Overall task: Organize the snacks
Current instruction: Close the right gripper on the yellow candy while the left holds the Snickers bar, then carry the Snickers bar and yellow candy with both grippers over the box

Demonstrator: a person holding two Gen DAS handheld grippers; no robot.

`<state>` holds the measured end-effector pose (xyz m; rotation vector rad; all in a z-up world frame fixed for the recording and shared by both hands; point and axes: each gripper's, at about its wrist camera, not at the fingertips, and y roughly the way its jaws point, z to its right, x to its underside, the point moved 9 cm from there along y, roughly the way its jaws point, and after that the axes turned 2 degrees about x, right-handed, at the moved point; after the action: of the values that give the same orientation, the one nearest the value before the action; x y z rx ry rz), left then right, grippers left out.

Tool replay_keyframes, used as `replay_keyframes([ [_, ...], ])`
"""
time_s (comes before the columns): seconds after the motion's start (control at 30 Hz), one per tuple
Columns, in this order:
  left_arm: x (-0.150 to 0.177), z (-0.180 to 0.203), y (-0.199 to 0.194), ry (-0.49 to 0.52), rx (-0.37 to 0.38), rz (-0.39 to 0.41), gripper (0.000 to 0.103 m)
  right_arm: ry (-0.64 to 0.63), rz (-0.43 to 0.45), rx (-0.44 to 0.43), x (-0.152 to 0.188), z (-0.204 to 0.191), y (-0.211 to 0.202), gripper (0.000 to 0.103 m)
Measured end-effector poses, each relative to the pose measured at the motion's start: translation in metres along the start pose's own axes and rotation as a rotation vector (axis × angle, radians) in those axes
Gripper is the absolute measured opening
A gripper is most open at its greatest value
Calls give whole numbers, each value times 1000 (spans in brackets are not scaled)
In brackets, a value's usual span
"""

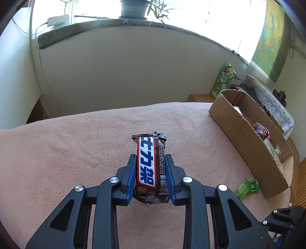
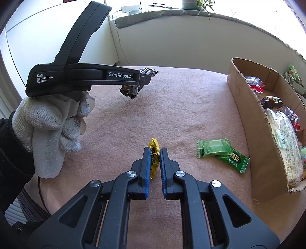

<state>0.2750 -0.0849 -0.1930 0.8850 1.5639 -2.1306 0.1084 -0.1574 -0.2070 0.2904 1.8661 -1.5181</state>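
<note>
While both grippers carry snacks, cardboard box [image 2: 246, 122] sits to right of both, long axis running away from viewer. Left gripper [image 1: 151, 168] clenched on chocolate bar [image 1: 148, 162], bar lengthwise between fingers, lifted above blanket. Right gripper [image 2: 154, 162] pinches yellow candy [image 2: 154, 153], nearer box than left. Two green packets [image 2: 221, 153] loose just beside box wall. Box already holds several snacks. Surface: pink blanket [image 2: 181, 107] over desk. Room: pale wall, bright window, potted plant [image 1: 133, 8] on sill.
</note>
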Motion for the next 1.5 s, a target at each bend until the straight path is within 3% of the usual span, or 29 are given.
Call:
replay_keyframes([
  [0.03,0,1,-1,0,2,3,27,-1,5,1,-1,0,-2,4],
  [0.33,-1,9,-25,13,15,37,27,24,50,0,-11,7,-21,3],
  [0.63,-14,29,-51,31,46,90,27,32,157,35,-38,22,-64,3],
  [1.03,-31,84,-55,102,101,121,27,71,249,135,-72,86,-108,3],
  [1.5,-42,144,-36,177,154,109,27,133,264,208,-86,165,-117,3],
])
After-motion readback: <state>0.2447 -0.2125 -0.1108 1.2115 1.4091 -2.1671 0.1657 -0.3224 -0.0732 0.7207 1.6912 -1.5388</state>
